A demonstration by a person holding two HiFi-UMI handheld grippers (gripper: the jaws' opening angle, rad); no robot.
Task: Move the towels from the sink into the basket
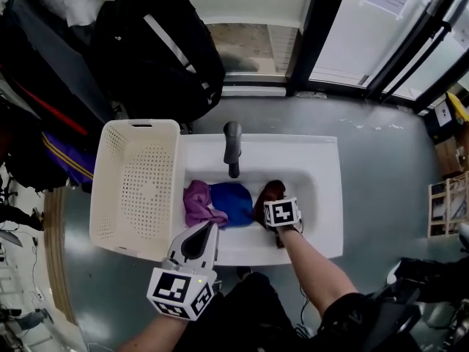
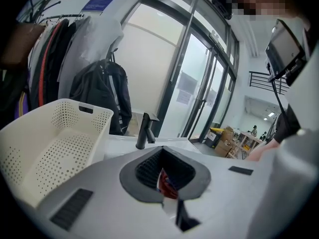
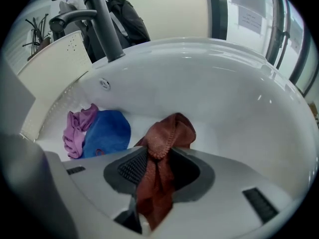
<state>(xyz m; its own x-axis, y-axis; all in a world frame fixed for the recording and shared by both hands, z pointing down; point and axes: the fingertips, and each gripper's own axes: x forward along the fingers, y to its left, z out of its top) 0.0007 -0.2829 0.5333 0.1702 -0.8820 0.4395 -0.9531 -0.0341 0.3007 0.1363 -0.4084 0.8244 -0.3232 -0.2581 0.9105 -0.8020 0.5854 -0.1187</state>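
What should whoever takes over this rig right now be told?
Right tool: shut on the brown towel, down in the sink.
Left tool: jaws together, no towel, near the basket.
Purple towel and blue towel lie bunched in the sink.
Done: nothing; the basket holds no towel.
Left: carry the brown one over, then the other two.

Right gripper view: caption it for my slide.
Right hand-held gripper clamps the brown towel in the sink; purple towel and blue towel nearby.
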